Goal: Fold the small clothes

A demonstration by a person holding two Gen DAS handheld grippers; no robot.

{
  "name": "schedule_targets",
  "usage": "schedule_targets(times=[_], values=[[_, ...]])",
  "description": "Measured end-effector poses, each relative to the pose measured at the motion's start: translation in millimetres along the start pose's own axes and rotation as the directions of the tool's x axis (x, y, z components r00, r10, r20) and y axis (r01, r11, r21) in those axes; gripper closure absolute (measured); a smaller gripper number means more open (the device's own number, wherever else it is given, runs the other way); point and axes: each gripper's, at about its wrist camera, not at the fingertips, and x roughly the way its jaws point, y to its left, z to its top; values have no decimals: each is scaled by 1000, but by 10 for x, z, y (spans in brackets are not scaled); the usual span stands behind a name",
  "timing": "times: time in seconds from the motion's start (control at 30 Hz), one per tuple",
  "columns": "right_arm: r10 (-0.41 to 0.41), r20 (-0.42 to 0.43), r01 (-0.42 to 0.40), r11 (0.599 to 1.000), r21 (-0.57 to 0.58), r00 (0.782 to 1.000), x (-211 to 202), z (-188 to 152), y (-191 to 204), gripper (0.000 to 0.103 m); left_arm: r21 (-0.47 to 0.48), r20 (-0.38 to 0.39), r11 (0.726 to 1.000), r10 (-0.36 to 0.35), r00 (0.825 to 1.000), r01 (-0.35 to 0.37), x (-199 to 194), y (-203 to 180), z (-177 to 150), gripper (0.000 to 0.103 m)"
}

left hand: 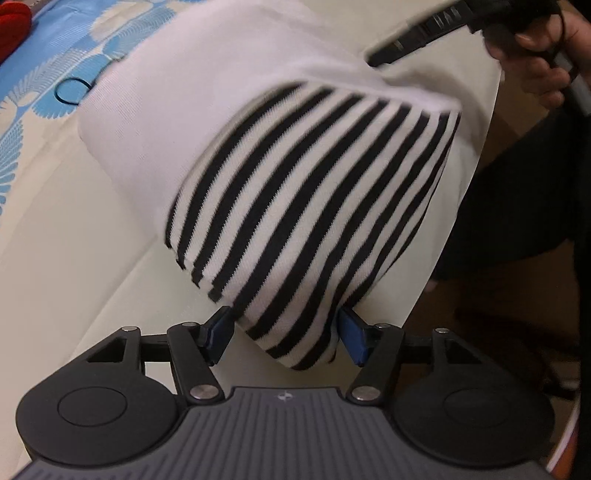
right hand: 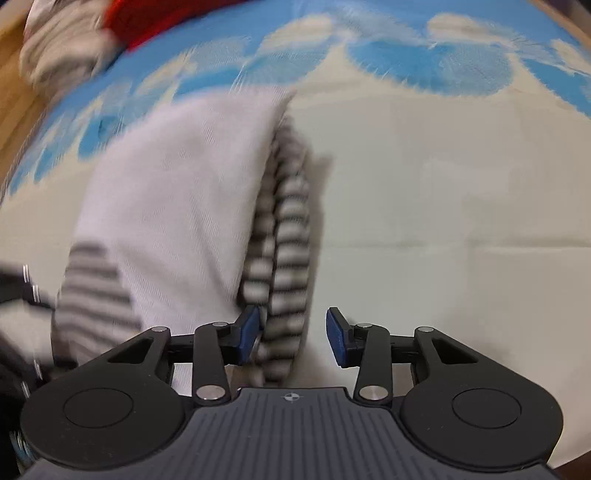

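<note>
A small garment, white with a black-and-white striped part (left hand: 314,192), lies folded on a cream cloth. My left gripper (left hand: 284,336) is open, its blue pads on either side of the striped corner without pinching it. The other gripper (left hand: 417,37) shows at the top right, held in a hand. In the right wrist view the same garment (right hand: 177,206) lies left of centre, blurred, its striped folded edge (right hand: 288,229) running down between the fingers. My right gripper (right hand: 293,338) is open, the striped edge beside its left pad.
The cream cloth (left hand: 74,240) has a blue and white patterned part (right hand: 424,62) at the far side. A red garment (right hand: 147,18) and a grey pile (right hand: 62,40) lie beyond. A black hair tie (left hand: 72,90) lies on the pattern. The table edge (left hand: 461,206) drops off at right.
</note>
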Motion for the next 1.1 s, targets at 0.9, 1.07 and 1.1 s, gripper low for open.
schedule_targets(times=[0.9,1.07,1.1], values=[[156,42,-161,942,293,987,487,439,187,83,-683,421,609,-122,899,403,231,1578,241,65],[233,211,-290,910,297,949,246,559,270,87,-602,521,726,41,852,333,-385,1583,222,68],[250,240,-313,909,275,938,203,581,321,87,-598,535,735,68,842,321,-469,1602,216,67]])
